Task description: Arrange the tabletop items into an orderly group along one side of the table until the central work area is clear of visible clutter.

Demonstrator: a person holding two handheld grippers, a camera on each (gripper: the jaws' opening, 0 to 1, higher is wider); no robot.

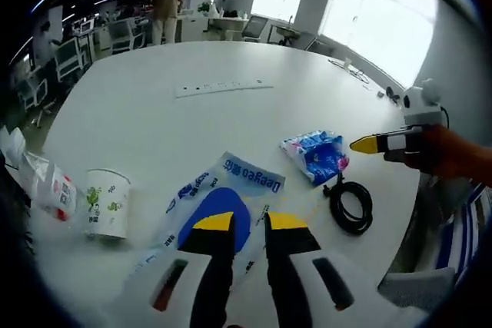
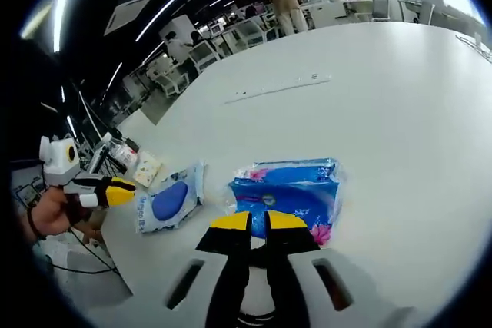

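Here, the large white table spreads across both views, with a long white power strip lying flat far out on it. Nearer the left gripper, a clear packet with blue print and a blue oval inside lies flat just ahead of the jaws. A white paper cup with green print stands upright to its left, and crumpled clear wrappers with a red-and-white label lie beside it near the table edge. A blue tissue pack lies flat, with a coiled black cable just beside it. The left gripper hovers over the near end of the clear packet, jaws a narrow gap apart and holding nothing. The right gripper sits at the near edge of the tissue pack, tips almost together; whether they pinch it I cannot tell.
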